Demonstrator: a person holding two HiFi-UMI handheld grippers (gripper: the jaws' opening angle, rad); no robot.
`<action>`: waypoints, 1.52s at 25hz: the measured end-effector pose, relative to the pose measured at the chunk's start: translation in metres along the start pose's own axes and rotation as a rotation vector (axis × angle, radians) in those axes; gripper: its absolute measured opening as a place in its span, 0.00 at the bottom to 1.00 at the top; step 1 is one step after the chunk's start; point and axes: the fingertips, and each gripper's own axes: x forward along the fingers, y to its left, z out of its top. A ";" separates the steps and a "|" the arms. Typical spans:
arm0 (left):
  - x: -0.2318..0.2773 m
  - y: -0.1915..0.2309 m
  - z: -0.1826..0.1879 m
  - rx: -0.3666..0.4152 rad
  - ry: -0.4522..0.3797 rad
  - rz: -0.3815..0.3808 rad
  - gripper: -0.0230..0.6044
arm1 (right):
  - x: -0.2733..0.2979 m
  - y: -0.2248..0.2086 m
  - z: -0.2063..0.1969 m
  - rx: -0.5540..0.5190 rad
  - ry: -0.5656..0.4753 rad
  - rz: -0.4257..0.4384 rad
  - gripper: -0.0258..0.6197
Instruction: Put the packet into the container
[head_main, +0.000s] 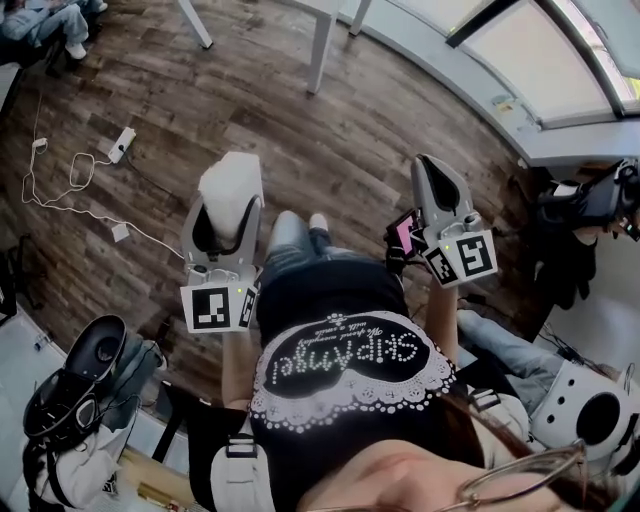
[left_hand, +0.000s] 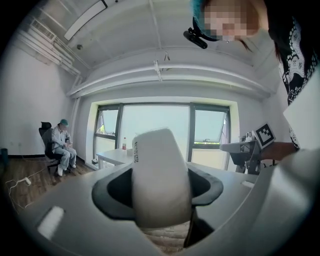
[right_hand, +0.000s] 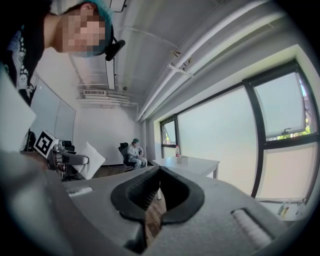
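Between the left tongs (head_main: 228, 212) the packet (left_hand: 161, 175); right tongs (head_main: 433, 170) apart, alongside.

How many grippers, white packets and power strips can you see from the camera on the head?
Grippers: 2, the left gripper and the right gripper
White packets: 1, the white packet held in the left gripper
Power strips: 1, the power strip
Total: 4

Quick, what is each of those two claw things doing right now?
Left gripper: fingers closed on the white packet.
Right gripper: fingers closed, holding nothing.
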 end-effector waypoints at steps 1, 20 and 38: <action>0.002 0.005 0.000 -0.003 -0.003 0.003 0.48 | 0.005 0.001 -0.001 0.005 0.000 0.003 0.04; 0.053 0.095 0.028 0.025 -0.015 -0.070 0.48 | 0.103 0.043 0.005 0.050 0.015 -0.022 0.04; 0.059 0.115 0.020 0.011 0.007 -0.041 0.48 | 0.126 0.047 0.005 0.048 0.024 -0.006 0.04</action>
